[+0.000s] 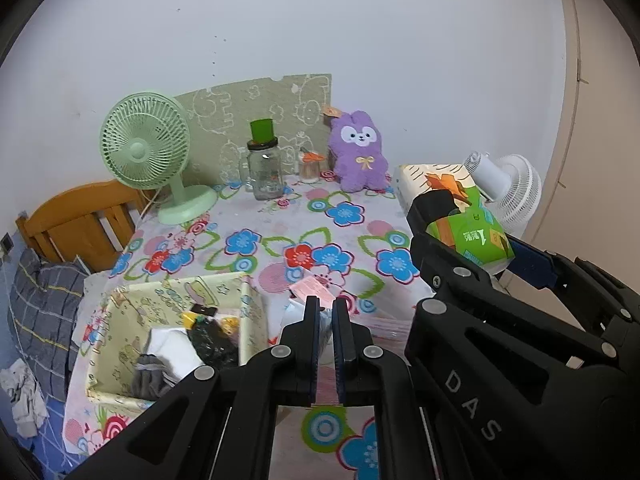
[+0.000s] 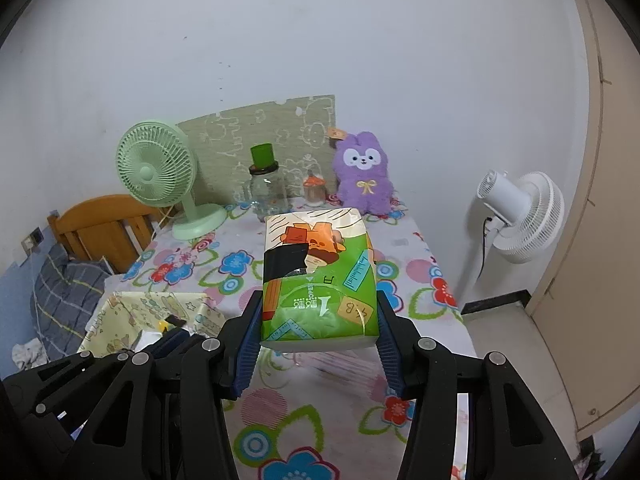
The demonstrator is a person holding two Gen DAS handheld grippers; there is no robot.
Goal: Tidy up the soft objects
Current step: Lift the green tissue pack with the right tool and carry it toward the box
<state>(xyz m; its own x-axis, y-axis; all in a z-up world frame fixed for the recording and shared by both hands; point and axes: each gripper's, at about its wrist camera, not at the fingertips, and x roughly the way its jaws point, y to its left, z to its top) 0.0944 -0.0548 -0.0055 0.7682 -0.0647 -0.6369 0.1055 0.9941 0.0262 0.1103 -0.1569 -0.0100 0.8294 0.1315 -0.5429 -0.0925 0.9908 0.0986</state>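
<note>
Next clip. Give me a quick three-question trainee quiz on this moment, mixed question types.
1. True or false: the right tongs are shut on the tissue pack.
2. Which sits closest to the purple plush? A) green fan B) small orange-lidded jar C) storage box
3. Fill in: the left tongs are shut and hold ____.

Key: 1 true; 2 B; 3 nothing.
</note>
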